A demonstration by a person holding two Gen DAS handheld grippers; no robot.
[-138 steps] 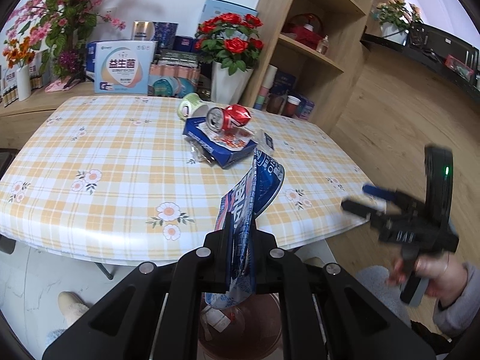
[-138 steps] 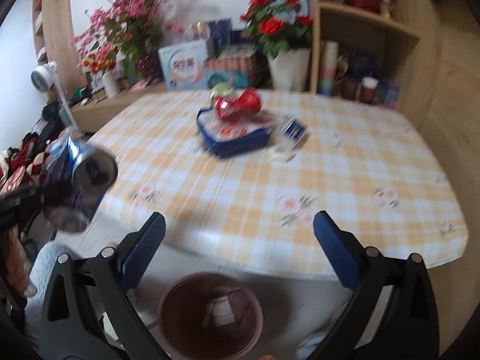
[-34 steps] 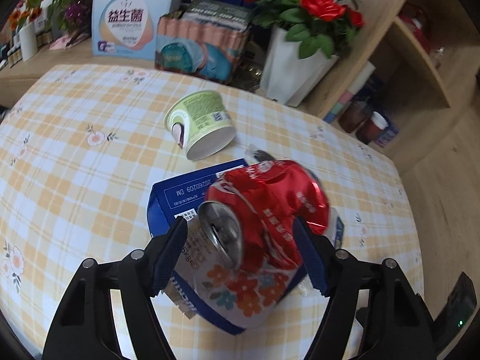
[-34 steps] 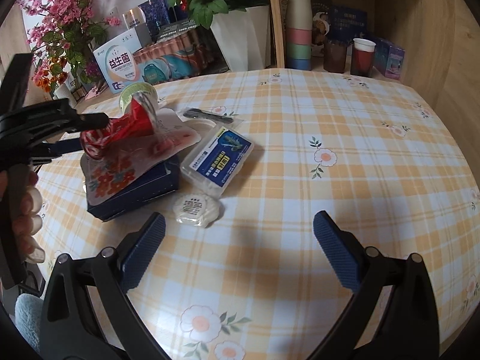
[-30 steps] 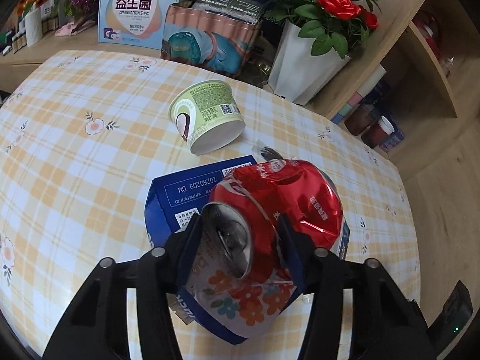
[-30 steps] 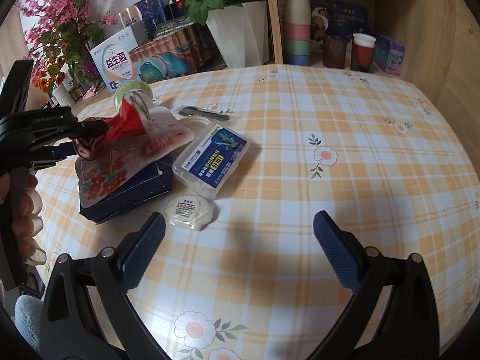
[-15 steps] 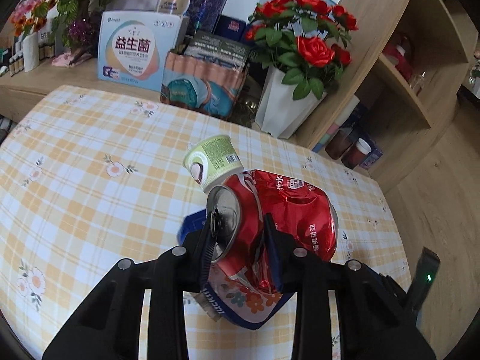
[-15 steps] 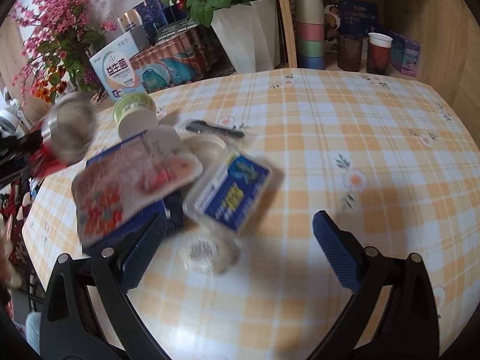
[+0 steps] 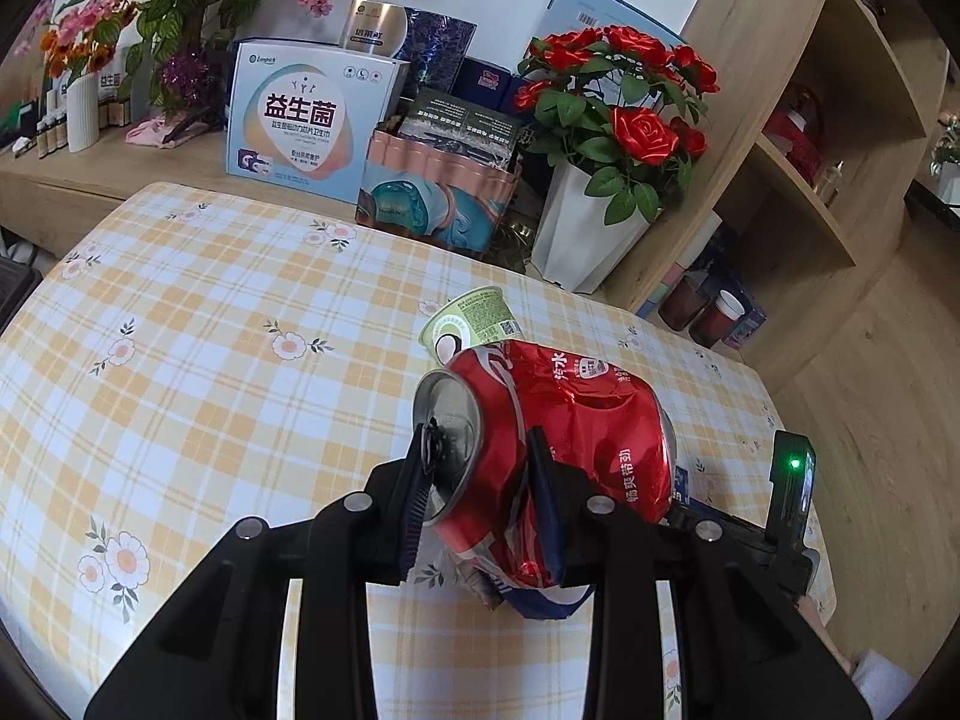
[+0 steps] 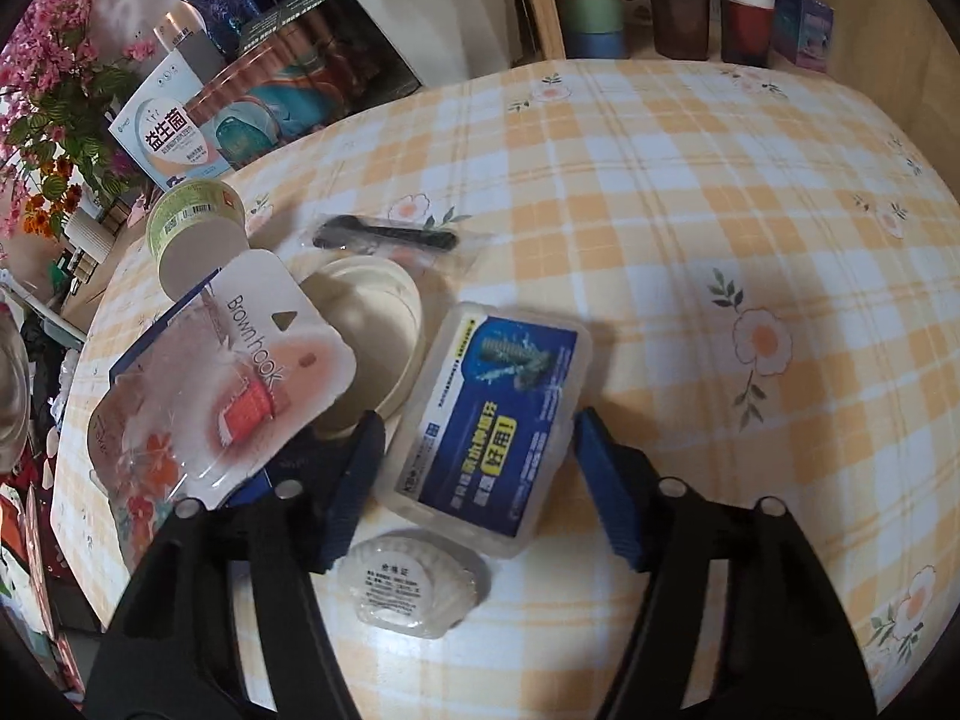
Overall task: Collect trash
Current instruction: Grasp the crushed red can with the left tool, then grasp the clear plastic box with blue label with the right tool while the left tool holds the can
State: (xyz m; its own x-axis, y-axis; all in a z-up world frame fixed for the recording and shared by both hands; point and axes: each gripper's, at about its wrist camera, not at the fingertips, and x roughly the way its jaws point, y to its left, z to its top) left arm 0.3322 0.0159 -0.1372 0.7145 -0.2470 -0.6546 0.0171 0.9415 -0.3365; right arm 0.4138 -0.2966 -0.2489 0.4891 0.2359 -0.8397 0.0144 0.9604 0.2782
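my left gripper [image 9: 480, 486] was clamped on the crushed red can [image 9: 540, 450], pads biting its dented sides so it rode clear above the checked table [image 9: 210, 330], ready for binning. further right, my right gripper [image 10: 474, 480] was closing around the clear plastic box with the blue label [image 10: 498, 414], which lay flat between the pads, not yet pinched, beside the shell-shaped packet [image 10: 414, 588].
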